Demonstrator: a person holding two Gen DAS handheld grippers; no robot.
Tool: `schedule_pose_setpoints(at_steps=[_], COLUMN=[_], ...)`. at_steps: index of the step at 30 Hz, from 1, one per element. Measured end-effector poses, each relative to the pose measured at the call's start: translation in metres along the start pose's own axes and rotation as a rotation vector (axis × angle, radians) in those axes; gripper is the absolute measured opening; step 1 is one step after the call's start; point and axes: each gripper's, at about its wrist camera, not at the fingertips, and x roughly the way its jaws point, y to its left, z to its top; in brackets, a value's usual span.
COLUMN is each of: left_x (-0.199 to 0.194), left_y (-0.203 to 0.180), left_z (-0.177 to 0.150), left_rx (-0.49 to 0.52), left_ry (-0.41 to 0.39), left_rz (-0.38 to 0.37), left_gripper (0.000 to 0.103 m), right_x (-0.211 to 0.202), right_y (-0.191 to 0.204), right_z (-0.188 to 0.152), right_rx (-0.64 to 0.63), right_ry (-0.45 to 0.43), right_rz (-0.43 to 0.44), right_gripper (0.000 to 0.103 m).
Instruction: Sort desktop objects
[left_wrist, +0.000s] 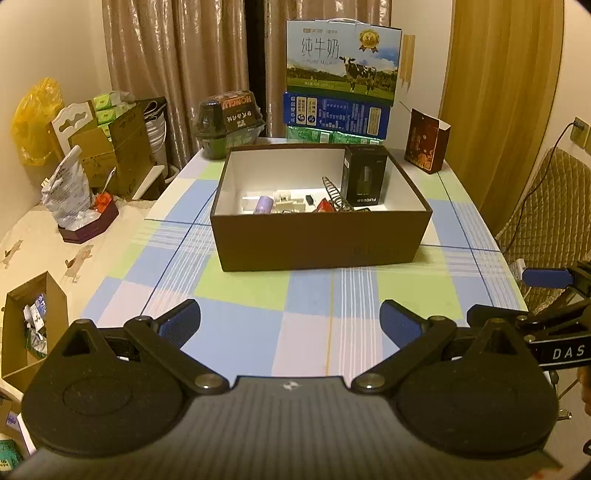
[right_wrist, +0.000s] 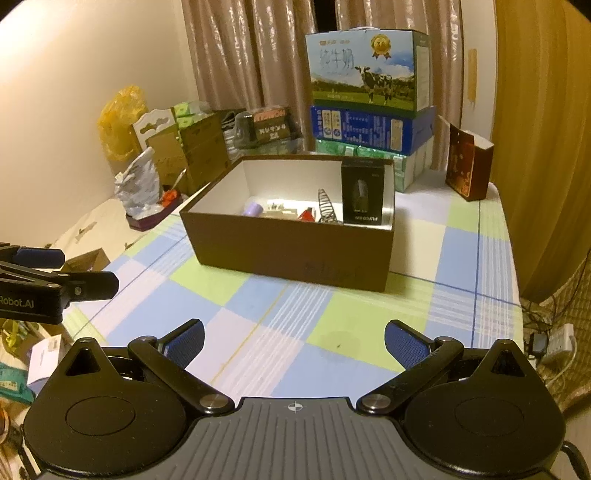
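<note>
left tool (left_wrist: 290, 325) wide open, empty, hovering low over the near edge of the checked bench (left_wrist: 236, 317). right tool (right_wrist: 294, 343) same: fingers spread wide, nothing held.

far left, off the bench: yellow bag (left_wrist: 35, 118), cardboard cartons (left_wrist: 110, 147), crumpled foil bag (left_wrist: 68, 192).

centre of bench: open brown box (left_wrist: 317, 236), long axis running left-right across both views, straight ahead of both tools. already inside, left to right: purple cylinder (left_wrist: 264, 204), pale plastic bits (left_wrist: 286, 201), something red (left_wrist: 325, 206) (too small to name), wire coil rack (left_wrist: 336, 197), black product box (left_wrist: 364, 175) standing upright in the back right corner.

behind the box: dark snack tub (left_wrist: 231, 118), stacked milk cartons (left_wrist: 341, 59). right rear: maroon paper bag (left_wrist: 426, 146), standing on the bench, apart from the box.

bench between tools and box bare, so sorting looks close to done. only loose candidate probably the maroon paper bag: ahead and right, nearer the right tool, a reach past the box's right end.
</note>
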Motion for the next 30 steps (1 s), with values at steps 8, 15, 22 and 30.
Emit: schedule_pose_setpoints(at_steps=[8,15,22,30], left_x=[-0.005,-0.007,-0.004,0.008], left_y=[0.000,-0.001,-0.005,-0.007], left_z=[-0.013,-0.020,-0.027,-0.030], left_rx=[-0.011,-0.013,-0.016,-0.012], left_ry=[0.020,0.028,0.045,0.054], left_rz=[0.010,0.012,-0.003,0.026], left_gripper=[0.102,0.102,0.102,0.102], right_x=[-0.002,-0.004,-0.006,-0.002], right_y=[0.004,0.004,-0.001,-0.005], right_z=[-0.010,-0.018,-0.024,-0.028], right_rx=[-0.018,-0.018,0.001,0.020], right_ry=[0.027,0.039,0.051,0.071], right_rz=[0.004,0.001,-0.015,-0.022], right_gripper=[0.101,0.101,0.101,0.101])
